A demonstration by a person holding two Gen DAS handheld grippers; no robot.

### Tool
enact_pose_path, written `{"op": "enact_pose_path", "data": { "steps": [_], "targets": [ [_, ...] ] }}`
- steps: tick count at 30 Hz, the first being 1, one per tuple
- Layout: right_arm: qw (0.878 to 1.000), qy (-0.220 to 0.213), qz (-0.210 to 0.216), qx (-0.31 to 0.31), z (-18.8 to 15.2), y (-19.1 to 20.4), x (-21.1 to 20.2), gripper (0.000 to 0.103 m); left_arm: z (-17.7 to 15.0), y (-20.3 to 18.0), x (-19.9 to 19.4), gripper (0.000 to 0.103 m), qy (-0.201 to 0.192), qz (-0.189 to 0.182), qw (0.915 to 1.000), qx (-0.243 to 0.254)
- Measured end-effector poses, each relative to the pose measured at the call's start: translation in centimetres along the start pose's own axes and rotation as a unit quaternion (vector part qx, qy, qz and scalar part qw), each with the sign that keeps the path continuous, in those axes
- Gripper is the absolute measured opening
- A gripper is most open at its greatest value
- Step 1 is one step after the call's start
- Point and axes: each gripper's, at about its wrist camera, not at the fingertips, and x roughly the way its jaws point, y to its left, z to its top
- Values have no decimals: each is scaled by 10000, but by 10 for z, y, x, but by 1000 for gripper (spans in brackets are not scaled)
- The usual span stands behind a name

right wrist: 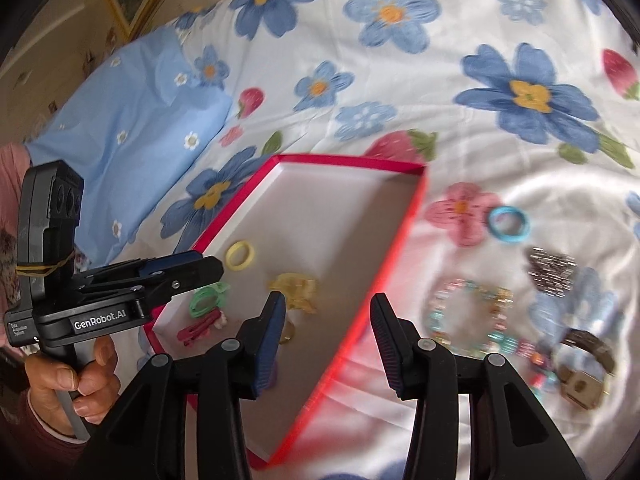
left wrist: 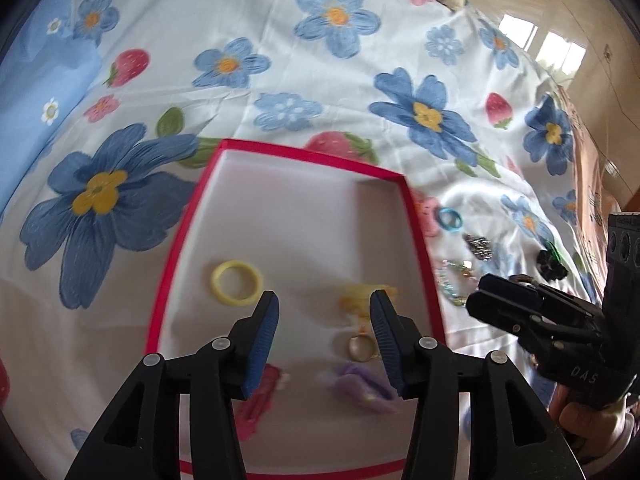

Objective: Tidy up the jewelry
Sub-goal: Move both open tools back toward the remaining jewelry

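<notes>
A red-rimmed white tray lies on the flowered bedsheet. It holds a yellow ring, a yellow clip, a gold ring, a purple piece, a pink clip and a green ring. My left gripper is open and empty above the tray. My right gripper is open and empty over the tray's right edge. On the sheet to the right lie a blue ring, a beaded bracelet, a silver clip and a watch.
A blue pillow lies left of the tray. A dark hair tie sits near the bed's right edge. The floor shows beyond the bed at the upper right in the left wrist view.
</notes>
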Motion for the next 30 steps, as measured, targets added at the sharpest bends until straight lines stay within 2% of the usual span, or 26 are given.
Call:
{"op": "enact_pose_path", "data": {
  "steps": [10, 20, 30],
  "targets": [
    [9976, -319, -444, 427, -7, -52, -48, 48, 5, -37, 9, 52, 78, -229, 9992, 327],
    [9916, -510, -897, 785, -29, -98, -89, 48, 5, -76, 26, 52, 232, -480, 9960, 711],
    [9863, -350, -1176, 1104, -56, -134, -92, 48, 3, -122, 63, 52, 539, -665, 9895, 1161]
  ]
}}
